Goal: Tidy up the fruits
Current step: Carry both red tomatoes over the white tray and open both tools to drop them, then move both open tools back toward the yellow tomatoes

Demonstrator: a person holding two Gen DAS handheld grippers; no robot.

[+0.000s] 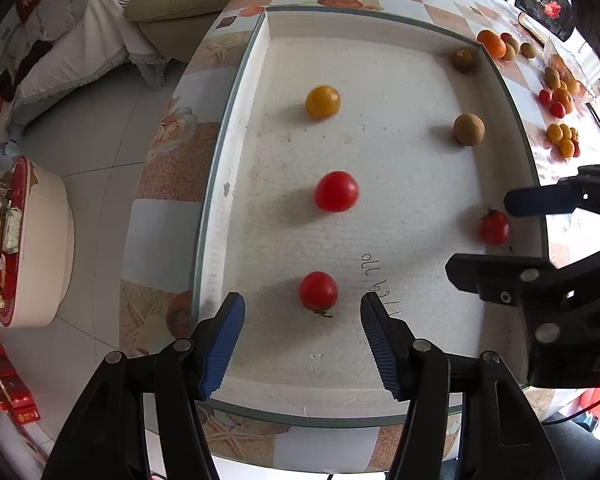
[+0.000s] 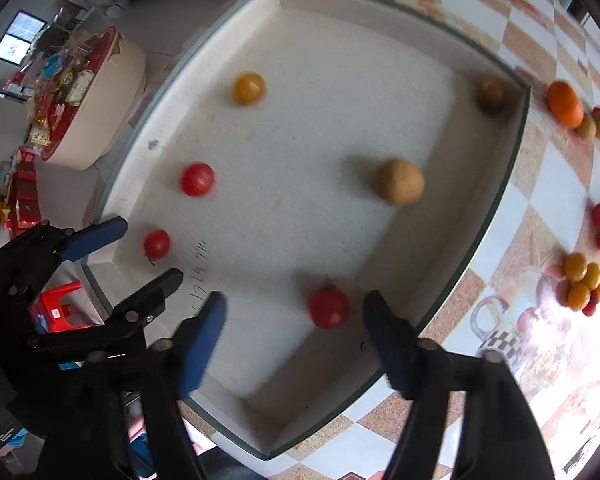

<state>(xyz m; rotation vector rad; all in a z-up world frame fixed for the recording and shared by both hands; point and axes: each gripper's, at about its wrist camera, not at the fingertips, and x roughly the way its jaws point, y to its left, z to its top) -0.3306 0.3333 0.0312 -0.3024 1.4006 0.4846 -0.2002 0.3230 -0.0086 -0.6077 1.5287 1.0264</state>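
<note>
A white foam tray (image 1: 240,128) (image 2: 512,168) holds several fruits. My left gripper (image 1: 302,308) is open, with a red tomato (image 1: 318,292) (image 2: 156,243) lying just ahead between its fingers. A second red tomato (image 1: 336,191) (image 2: 197,179) and a yellow tomato (image 1: 322,101) (image 2: 249,88) lie farther along the left side. My right gripper (image 2: 294,308) (image 1: 484,236) is open, with a stemmed red tomato (image 2: 328,307) (image 1: 494,227) between its fingers on the tray floor. A tan round fruit (image 1: 469,129) (image 2: 399,181) and a dark brown fruit (image 1: 464,60) (image 2: 490,95) lie on the right side.
On the checkered tablecloth right of the tray lie an orange (image 1: 492,43) (image 2: 565,104), several small red and yellow tomatoes (image 2: 582,280) (image 1: 562,138) and brown fruits. A round cream stool (image 1: 40,240) with snacks stands on the floor at left, with a sofa (image 1: 172,0) behind.
</note>
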